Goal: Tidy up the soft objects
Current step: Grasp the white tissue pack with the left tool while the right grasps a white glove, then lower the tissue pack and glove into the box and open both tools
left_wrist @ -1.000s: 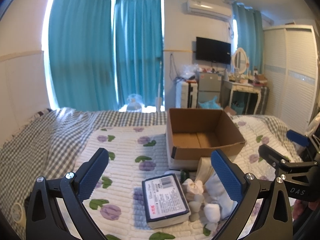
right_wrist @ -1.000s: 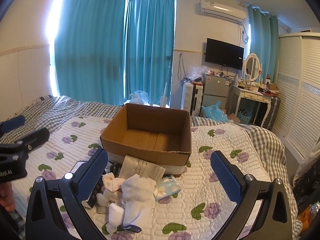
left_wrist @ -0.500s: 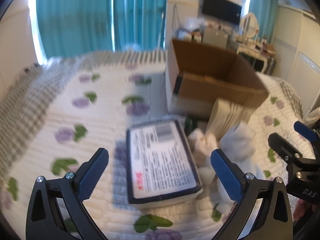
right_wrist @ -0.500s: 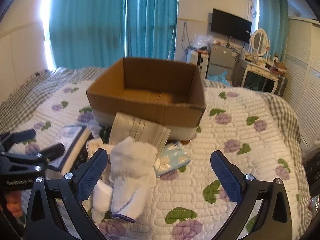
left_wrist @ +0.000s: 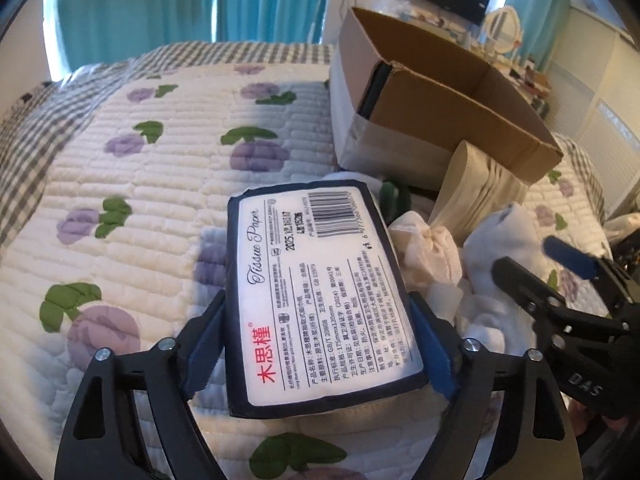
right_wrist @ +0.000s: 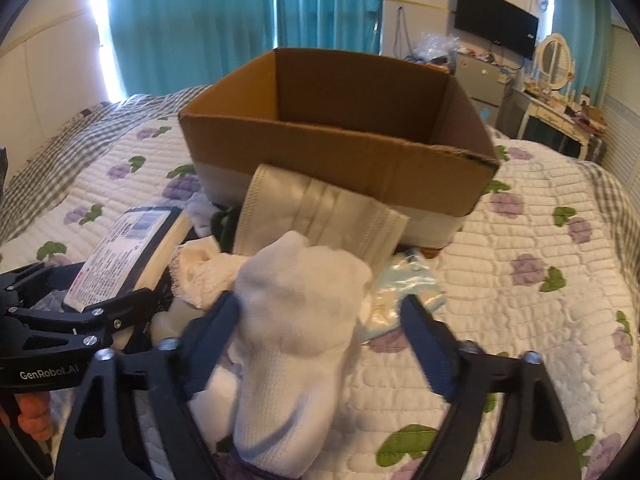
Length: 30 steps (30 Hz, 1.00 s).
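A dark-edged tissue paper pack lies on the quilt. My left gripper straddles its near end, both blue pads touching its sides. A pile of white socks lies beside it, with a beige folded cloth leaning on the open cardboard box. My right gripper is around the big white sock; the left pad touches it, the right pad stands apart. The pack also shows in the right wrist view. The right gripper shows in the left wrist view.
The floral quilt covers the bed. A light blue packet lies by the box's near corner. A TV, a dresser with a mirror and teal curtains stand behind the bed.
Both grippers dropped forward and narrowed. The left one came around the tissue pack and its pads now touch it. The right one came around the white sock.
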Each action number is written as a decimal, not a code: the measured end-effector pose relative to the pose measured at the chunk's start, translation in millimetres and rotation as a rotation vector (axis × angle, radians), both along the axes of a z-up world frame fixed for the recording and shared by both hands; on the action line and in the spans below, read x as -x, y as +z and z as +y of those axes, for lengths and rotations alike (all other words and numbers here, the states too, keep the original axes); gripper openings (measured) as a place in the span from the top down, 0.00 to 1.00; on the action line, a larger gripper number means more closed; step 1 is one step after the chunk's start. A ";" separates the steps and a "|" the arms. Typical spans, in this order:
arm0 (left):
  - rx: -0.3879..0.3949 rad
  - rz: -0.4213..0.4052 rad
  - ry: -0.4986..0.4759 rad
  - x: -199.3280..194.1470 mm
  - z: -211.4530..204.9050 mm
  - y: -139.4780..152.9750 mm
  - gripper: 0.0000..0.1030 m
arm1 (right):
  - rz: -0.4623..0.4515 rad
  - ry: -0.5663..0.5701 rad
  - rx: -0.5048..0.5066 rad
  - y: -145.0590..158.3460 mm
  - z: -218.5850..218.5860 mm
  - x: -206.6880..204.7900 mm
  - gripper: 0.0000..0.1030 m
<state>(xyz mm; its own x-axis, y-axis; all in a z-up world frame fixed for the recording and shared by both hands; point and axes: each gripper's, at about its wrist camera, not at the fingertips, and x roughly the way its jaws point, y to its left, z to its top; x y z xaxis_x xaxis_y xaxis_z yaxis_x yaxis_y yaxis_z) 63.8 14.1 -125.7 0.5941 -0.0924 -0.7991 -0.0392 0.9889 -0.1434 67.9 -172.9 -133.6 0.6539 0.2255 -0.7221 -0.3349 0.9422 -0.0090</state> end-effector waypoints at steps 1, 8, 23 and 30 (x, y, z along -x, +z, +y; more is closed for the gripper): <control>0.000 -0.004 -0.003 1.0 0.4 0.5 0.25 | 0.008 0.015 -0.010 -0.7 0.5 0.2 0.39; -0.030 -0.053 0.002 10.8 2.1 23.0 0.31 | -0.019 0.047 -0.046 19.9 -5.1 19.3 0.67; -0.119 -0.297 -0.056 33.9 -30.2 148.9 0.31 | -0.250 0.063 -0.129 167.0 -39.1 36.0 0.68; -0.175 -0.381 -0.093 -30.5 -52.4 173.2 0.31 | -0.304 0.030 -0.131 199.6 -43.7 -24.7 0.68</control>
